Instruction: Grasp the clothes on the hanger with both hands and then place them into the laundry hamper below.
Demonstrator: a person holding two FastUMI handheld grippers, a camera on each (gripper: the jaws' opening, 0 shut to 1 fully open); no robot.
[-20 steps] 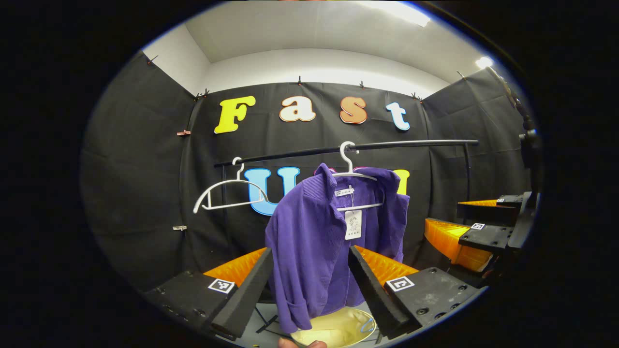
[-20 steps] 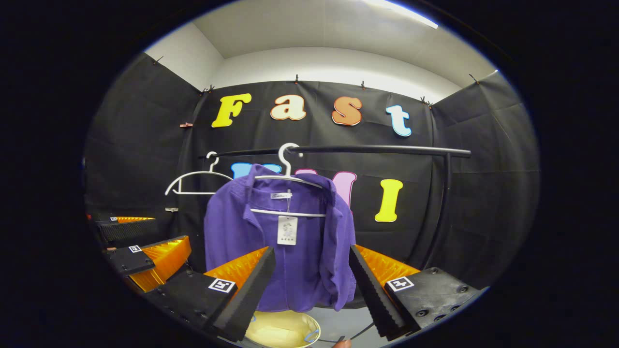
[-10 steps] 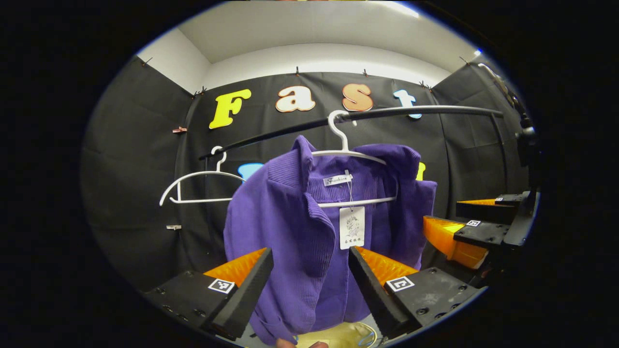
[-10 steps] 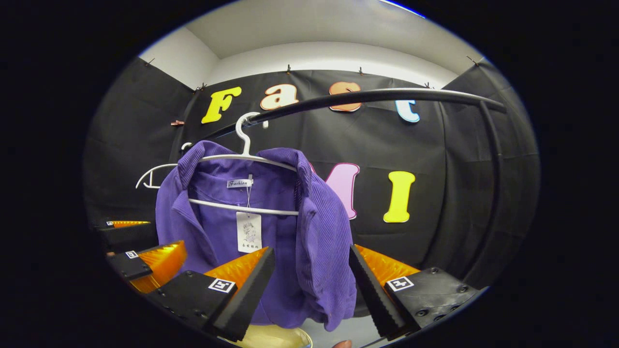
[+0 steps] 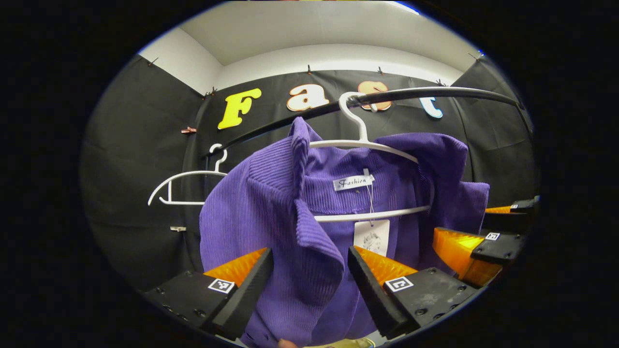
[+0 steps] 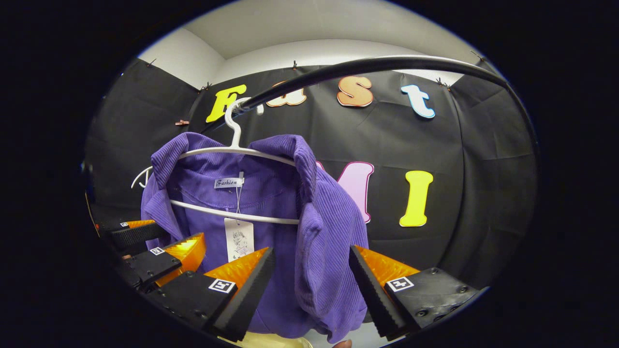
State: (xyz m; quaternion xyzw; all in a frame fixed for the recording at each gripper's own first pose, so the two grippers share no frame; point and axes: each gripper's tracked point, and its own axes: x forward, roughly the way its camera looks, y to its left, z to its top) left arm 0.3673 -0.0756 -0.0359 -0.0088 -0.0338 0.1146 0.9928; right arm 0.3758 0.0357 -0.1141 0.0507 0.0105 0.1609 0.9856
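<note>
A purple ribbed jacket (image 5: 275, 217) (image 6: 319, 227) hangs on a white hanger (image 5: 360, 144) (image 6: 232, 151) from a black rail (image 5: 435, 92) (image 6: 367, 65). My left gripper (image 5: 309, 285) stands open, with the jacket's left front panel in the gap between its fingers. My right gripper (image 6: 312, 285) is open too, the jacket's right front edge hanging between its fingers. In the left gripper view the right gripper (image 5: 476, 244) shows beside the jacket; in the right gripper view the left gripper (image 6: 154, 251) shows at the left. A pale hamper rim (image 5: 358, 343) (image 6: 275, 342) peeks out below the jacket.
A second, bare white hanger (image 5: 186, 186) (image 6: 138, 179) hangs on the rail to the left of the jacket. The rail's upright post (image 6: 524, 145) curves down at the right. A paper tag (image 5: 371, 237) (image 6: 238, 239) dangles from the collar.
Both grippers have come closer to the jacket, which looms larger in both views. Its front panels now hang between the fingers. The hamper has nearly slipped from sight below.
</note>
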